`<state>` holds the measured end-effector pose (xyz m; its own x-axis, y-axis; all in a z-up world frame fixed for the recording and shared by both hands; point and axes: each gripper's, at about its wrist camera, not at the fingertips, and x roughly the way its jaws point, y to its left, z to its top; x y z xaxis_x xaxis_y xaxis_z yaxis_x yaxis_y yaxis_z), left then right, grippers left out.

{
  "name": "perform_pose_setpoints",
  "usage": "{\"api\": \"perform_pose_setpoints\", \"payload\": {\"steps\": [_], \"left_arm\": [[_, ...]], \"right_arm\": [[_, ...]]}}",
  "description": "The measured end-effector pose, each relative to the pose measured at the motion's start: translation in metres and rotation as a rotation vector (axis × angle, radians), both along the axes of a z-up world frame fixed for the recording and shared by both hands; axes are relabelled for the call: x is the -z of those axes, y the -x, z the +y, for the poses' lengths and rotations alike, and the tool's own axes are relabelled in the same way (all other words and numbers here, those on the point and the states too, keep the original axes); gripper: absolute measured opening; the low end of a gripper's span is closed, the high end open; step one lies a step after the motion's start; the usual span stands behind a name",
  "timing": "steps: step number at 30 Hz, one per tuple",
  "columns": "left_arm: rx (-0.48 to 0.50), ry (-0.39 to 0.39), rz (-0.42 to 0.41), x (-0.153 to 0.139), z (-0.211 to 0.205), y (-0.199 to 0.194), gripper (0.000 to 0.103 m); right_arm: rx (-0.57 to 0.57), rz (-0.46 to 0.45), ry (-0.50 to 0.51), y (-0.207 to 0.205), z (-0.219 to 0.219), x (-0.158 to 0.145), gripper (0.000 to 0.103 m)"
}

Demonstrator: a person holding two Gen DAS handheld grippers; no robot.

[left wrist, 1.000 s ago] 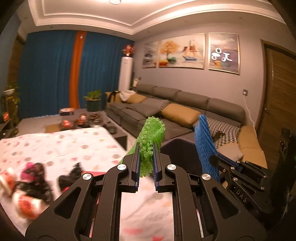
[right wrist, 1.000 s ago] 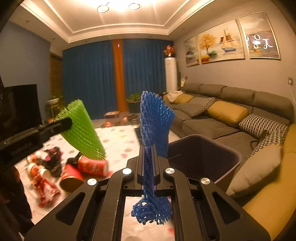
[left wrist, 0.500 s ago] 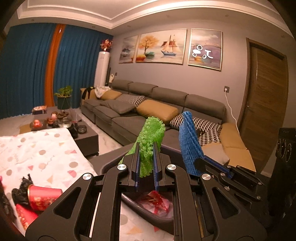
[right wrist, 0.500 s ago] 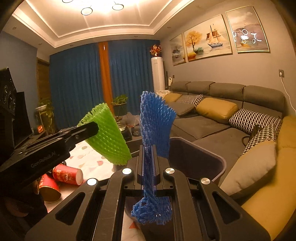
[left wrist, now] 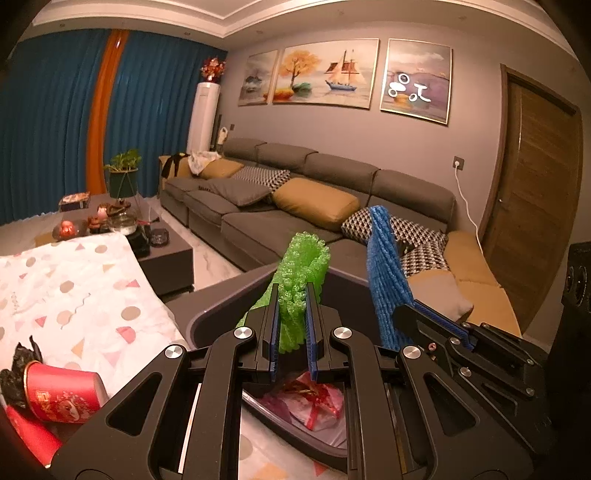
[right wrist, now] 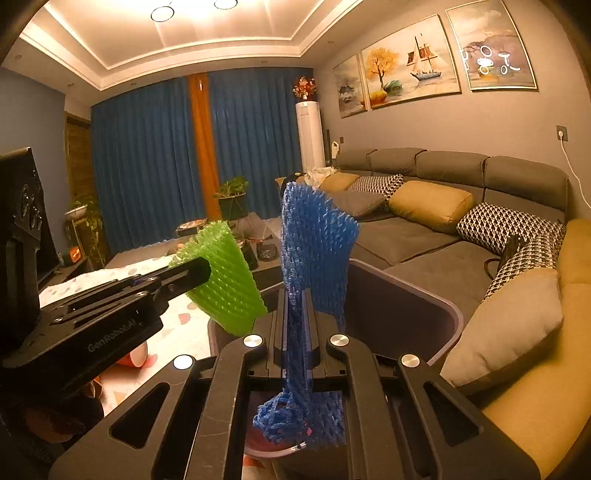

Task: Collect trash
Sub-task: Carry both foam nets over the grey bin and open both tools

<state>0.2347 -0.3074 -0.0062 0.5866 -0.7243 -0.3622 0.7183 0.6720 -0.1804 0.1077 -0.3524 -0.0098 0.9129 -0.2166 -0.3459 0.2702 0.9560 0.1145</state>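
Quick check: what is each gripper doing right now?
Left gripper: closed on a green foam mesh sleeve.
Right gripper: closed on a blue foam mesh sleeve.

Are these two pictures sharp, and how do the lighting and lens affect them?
Left wrist view: sharp, warm dim light, fisheye bends the door, glare on one painting. Right wrist view: sharp, ceiling lights overexposed, dark vignetted corners.

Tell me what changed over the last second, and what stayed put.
Both tongs swung from the patterned table to the grey bin, whose bagged trash now shows. Unchanged: left tongs clamp the green foam net, right tongs the blue foam net.
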Motion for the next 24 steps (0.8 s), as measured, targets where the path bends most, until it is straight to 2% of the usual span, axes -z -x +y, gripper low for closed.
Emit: {"api": "perform_pose_setpoints", "payload": {"steps": [18,21,24], "left_arm": [[0.026,-0.019,0.063,0.018,-0.008,-0.015,0.014],[0.029,-0.025,0.068,0.02,-0.007,-0.014,0.022],[0.015,-0.034,0.07,0.022,-0.004,-0.015,0.048]], "right_arm": [[0.005,0.039,-0.028,-0.008,0.003,0.008,0.008],[0.011,0.045,-0.03,-0.01,0.002,0.007,0.008],[0.016,0.052,-0.034,-0.011,0.002,0.006,0.012]]}}
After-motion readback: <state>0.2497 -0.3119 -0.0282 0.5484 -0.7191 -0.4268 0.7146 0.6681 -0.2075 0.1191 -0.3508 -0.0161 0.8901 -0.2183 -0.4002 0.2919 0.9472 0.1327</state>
